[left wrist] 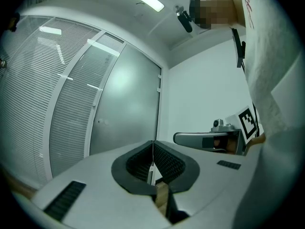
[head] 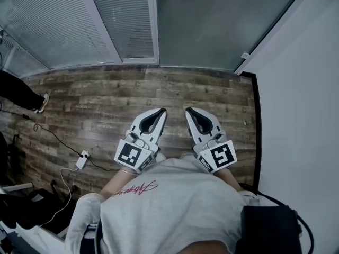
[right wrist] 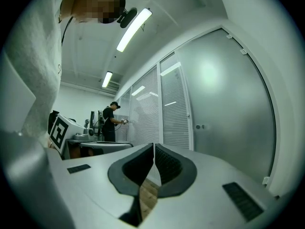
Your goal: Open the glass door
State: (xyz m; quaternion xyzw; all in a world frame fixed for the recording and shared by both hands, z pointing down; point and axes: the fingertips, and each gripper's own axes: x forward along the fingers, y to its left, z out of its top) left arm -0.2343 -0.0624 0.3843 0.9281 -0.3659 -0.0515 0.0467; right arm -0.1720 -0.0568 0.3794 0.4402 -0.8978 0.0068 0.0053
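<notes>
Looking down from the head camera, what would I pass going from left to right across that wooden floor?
Someone's shoe → white power strip → left gripper → right gripper → white wall.

Wood-plank floor (head: 106,105) below, white wall (head: 302,89) right of the right gripper (head: 189,110), blind-covered glazed partition (head: 58,20) ahead-left of the left gripper (head: 161,110), white power strip (head: 82,160) with cable (head: 55,138) on floor to its left, linear ceiling light (right wrist: 134,28) overhead.
</notes>
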